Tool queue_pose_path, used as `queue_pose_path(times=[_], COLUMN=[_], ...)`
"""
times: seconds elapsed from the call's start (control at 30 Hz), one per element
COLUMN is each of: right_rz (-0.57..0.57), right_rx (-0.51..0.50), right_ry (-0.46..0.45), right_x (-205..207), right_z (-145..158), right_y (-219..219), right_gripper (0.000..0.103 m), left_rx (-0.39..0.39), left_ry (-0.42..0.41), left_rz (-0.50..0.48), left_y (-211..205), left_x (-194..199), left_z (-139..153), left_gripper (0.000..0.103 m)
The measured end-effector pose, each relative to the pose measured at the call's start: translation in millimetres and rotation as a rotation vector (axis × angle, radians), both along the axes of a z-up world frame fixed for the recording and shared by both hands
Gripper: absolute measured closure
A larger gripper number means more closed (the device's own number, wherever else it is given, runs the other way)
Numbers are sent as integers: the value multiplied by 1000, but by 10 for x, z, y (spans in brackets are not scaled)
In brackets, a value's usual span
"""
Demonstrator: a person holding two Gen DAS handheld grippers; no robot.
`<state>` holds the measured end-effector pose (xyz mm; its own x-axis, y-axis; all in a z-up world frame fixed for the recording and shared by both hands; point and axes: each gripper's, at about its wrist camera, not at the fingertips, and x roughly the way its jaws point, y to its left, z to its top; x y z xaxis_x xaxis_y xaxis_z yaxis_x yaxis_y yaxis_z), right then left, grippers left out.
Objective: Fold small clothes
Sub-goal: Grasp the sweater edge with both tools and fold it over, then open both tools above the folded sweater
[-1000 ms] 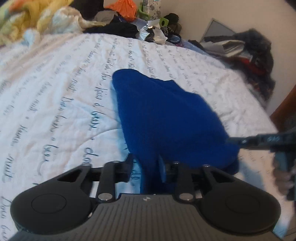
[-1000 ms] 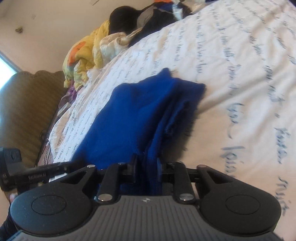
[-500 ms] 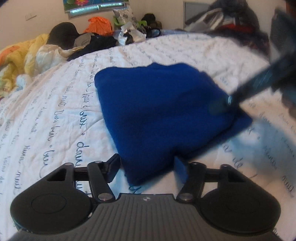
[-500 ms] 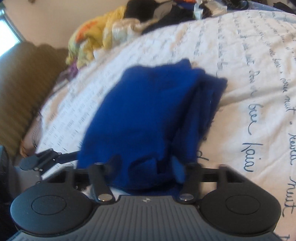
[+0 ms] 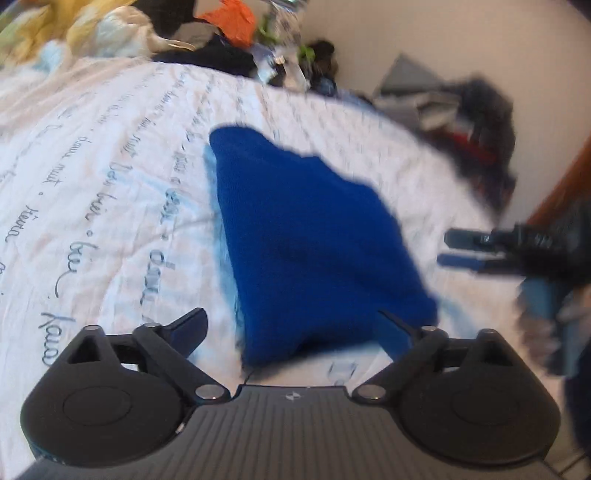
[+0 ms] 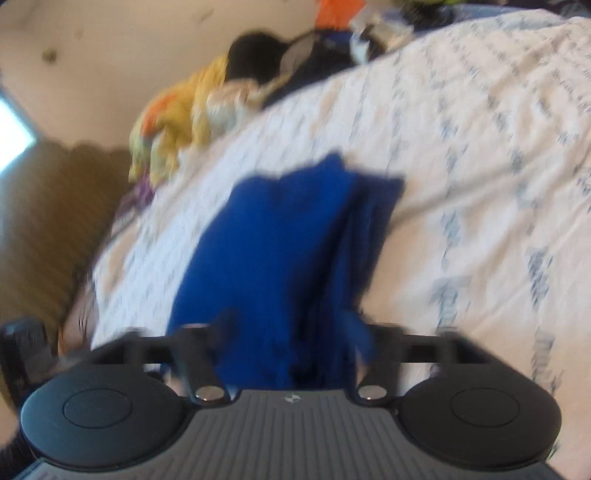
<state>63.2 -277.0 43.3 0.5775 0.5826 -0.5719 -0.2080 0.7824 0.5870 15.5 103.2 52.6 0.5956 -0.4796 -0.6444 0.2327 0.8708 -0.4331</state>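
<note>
A blue garment (image 5: 314, 240), folded into a thick pad, lies on the white quilt (image 5: 92, 184). My left gripper (image 5: 291, 328) is at its near corner with jaws opening wide. The cloth's tip lies between the fingers (image 5: 188, 325), and neither pad touches it. In the same view my right gripper (image 5: 450, 248) hovers off the garment's right edge, fingers apart. The blurred right wrist view shows the blue garment (image 6: 288, 251) running away from my right gripper (image 6: 291, 332). Its jaws are opening, with the near cloth edge loose between them.
Yellow bedding (image 5: 37, 29), an orange cloth (image 5: 229, 18) and dark clothes (image 5: 476, 122) are heaped along the bed's far side. A brown padded headboard (image 6: 44, 221) stands beyond the bed's edge. A wooden edge (image 5: 565, 177) is at the right.
Both grippers were shut on the blue garment's edge and now stand wide. The garment has dropped flat on the quilt, and both grippers have drawn back slightly.
</note>
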Motion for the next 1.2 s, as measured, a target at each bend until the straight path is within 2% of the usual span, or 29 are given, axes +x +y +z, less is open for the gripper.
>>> queue_pose_path(times=[0.07,0.13,0.2,0.23,0.27,0.3,0.33,0.37,0.4,0.43,0.47,0.5,0.53,0.57,0.63,0.67,0.7,0.77,0.8,0.83,0.9,0.93,0.97,1.03,1.13,1.2], right_rz=[-49,-90,-97,-105,-113,-88,-55,-40,-43,-69,-101,-123,-140,-165,-187,-179,-157,-83,-49,-22,26,37,53,76,103,124], right_rx=[2,9,18,0,-20,-53,-67,-86,-82,-62,-39,-4,51,81,69,73,96,126,123,114,61,20,-8,-37,-52,-57], right_ry=[-16,60,118,144,141,134,115,61,13,6,38,78,83,81,92,82,68,82,111,134,87,91,128,102,33,-7], right_x=[256,624,940,1074,1136,1165,1129,1045,939,874,886,892,850,777,607,484,356,176,158,147,161,221,316,416,271,1], right_z=[6,-91,-211,-281,-324,-330,-293,-210,-152,-179,-292,-431,-526,-525,-433,-383,-356,-341,-366,-402,-400,-392,-405,-316,-5,154], right_y=[-77,-71,17,80,152,228,290,317,292,175,67,-21,-87,-132,-155,-167,-181,-137,-72,3,202,287,348,380,324,237], right_gripper=[11,11,13,19,67,88,88,88,88,88,88,84,82,73,51,27,18,18,18,18,24,64,82,83,84,84], left_rx=[-46,-39,1,27,63,66,87,134,181,216,238,257,257,231,141,104,74,24,13,19,75,108,139,170,157,152], left_ry=[28,56,129,93,96,112,90,43,13,-2,-10,-20,-12,18,50,64,75,91,100,100,98,112,117,98,6,-12], left_rz=[49,97,127,131,115,77,72,55,39,24,17,35,69,81,75,69,62,60,45,34,-1,-11,-7,-6,-57,-116], left_y=[65,34,-65,-122,-190,-247,-287,-335,-370,-395,-411,-402,-354,-284,-132,-66,-18,23,-24,-74,-286,-363,-434,-502,-492,-470], left_x=[228,538,871,944,1025,1079,1071,1037,1011,994,983,952,917,885,745,645,554,429,420,419,513,573,636,672,378,142], left_z=[18,-45,-180,-179,-165,-142,-76,-12,-2,-35,-82,-137,-164,-183,-201,-196,-194,-199,-189,-181,-163,-160,-141,-25,274,290], left_gripper=[7,10,20,27,61,73,76,76,74,68,53,44,20,6,5,5,6,6,7,13,52,84,85,90,91,85])
